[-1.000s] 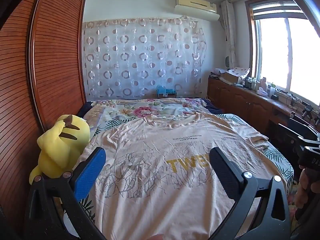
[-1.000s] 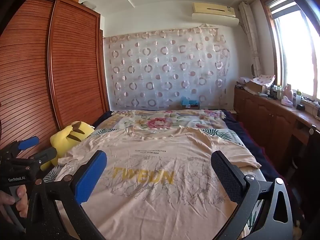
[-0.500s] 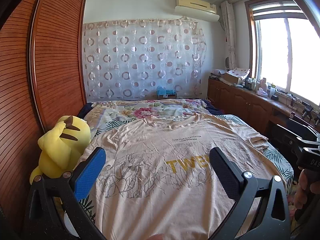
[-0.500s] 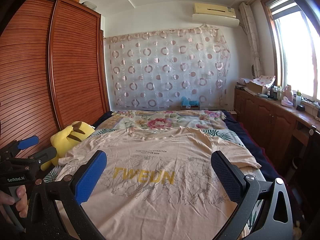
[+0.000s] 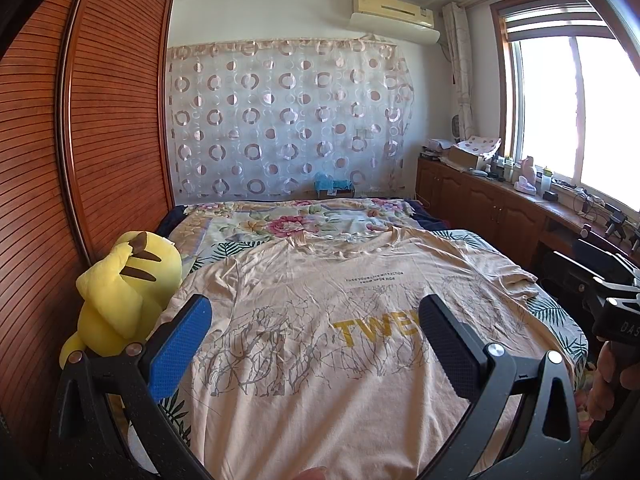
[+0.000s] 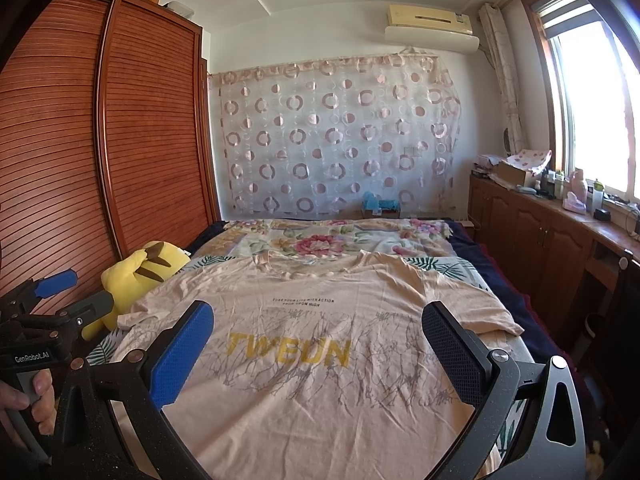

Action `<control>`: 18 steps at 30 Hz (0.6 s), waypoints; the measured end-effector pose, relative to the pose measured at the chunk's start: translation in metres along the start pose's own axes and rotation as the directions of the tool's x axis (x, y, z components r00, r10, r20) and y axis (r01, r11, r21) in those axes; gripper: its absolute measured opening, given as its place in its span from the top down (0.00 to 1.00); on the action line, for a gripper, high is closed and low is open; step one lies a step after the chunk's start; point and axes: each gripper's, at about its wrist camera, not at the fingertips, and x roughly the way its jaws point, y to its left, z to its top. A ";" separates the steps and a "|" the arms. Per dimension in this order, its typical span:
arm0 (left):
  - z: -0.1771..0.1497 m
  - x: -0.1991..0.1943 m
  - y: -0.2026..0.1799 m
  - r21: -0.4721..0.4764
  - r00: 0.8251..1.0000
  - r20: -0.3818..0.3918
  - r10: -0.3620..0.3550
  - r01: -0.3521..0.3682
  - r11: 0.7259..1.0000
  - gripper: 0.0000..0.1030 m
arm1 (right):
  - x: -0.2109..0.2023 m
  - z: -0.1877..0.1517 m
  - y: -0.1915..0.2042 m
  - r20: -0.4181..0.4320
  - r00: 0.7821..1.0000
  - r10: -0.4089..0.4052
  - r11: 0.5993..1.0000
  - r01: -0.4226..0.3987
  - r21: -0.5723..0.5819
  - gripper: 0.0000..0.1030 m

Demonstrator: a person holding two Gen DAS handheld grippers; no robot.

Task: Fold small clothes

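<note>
T-shirt point(image 5: 332, 320) lies flat, print side up, on the floral bedsheet point(image 5: 288, 224), neck towards the curtain. Left gripper point(image 5: 312, 328) and right gripper point(image 6: 316, 332) both hover over its lower part with jaws wide apart, holding nothing. For a clean first fold, I think each should pinch one hem corner, away from the yellow plush toy point(image 5: 120, 292), and pull the cloth evenly.

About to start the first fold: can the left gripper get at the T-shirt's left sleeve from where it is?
Probably yes. The left gripper is open above the T-shirt, and the left sleeve lies flat and uncovered. The yellow plush toy sits just beside it, so approach from above.
</note>
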 end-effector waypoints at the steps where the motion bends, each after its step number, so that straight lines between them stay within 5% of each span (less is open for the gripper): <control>1: 0.000 0.000 0.000 0.000 1.000 0.000 -0.001 0.001 1.000 0.00 | 0.000 0.000 0.000 0.000 1.000 0.000 1.000 0.000 -0.001 0.00; 18: 0.000 0.000 0.000 0.001 1.000 0.002 -0.002 0.002 1.000 0.00 | 0.000 0.000 0.000 0.000 1.000 0.001 1.000 -0.001 0.000 0.00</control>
